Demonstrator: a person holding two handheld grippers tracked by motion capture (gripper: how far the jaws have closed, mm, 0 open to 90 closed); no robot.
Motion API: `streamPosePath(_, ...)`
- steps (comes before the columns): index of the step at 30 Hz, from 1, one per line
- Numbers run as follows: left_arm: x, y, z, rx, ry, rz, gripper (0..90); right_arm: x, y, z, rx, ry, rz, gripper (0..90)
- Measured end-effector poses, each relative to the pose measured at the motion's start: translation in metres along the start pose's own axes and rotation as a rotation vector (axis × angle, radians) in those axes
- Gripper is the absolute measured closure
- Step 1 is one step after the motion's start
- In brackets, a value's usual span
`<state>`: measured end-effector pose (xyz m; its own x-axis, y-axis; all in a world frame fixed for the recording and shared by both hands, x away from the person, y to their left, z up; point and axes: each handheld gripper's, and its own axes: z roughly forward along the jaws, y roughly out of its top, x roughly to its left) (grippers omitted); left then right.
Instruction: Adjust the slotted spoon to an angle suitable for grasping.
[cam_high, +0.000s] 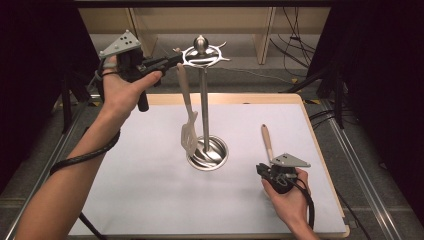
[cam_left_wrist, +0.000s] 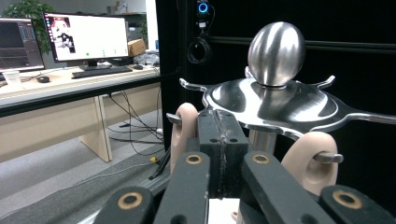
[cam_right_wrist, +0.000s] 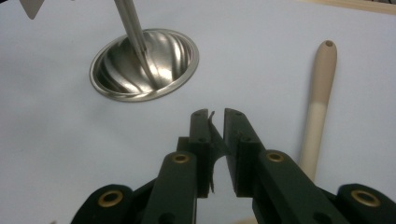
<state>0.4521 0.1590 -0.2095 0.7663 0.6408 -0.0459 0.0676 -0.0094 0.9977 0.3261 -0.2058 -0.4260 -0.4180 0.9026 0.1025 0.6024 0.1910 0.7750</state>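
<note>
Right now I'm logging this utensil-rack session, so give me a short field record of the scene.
rack: steel utensil stand upright on the white table
hung: slotted spatula hanging from a top hook
loose: utensil with beige handle lying flat beside the right tongs
left tongs: shut, raised at the stand's top hooks
right tongs: shut, empty, low over the table

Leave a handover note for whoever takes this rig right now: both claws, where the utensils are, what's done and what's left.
Left claw: shut, empty, raised at the top disc of the steel utensil stand.
Right claw: shut, empty, low over the table, beside the loose utensil.
Slotted spatula: hanging from a stand hook; the left gripper view shows two beige handle loops on hooks.
Loose utensil: flat on the table right of the stand base, beige handle pointing away from the person.
Done: hanging has begun.
Left, probably: pick up the loose utensil and hook it on.
</note>
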Motion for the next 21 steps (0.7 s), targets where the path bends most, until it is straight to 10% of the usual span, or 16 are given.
streamPosePath(21, 0.0053, 0.0021, 0.0048, 0.012, -0.006, -0.002, 89.3, -0.0027, 0.0, 0.0022, -0.022, -0.003, -0.029, 82.2)
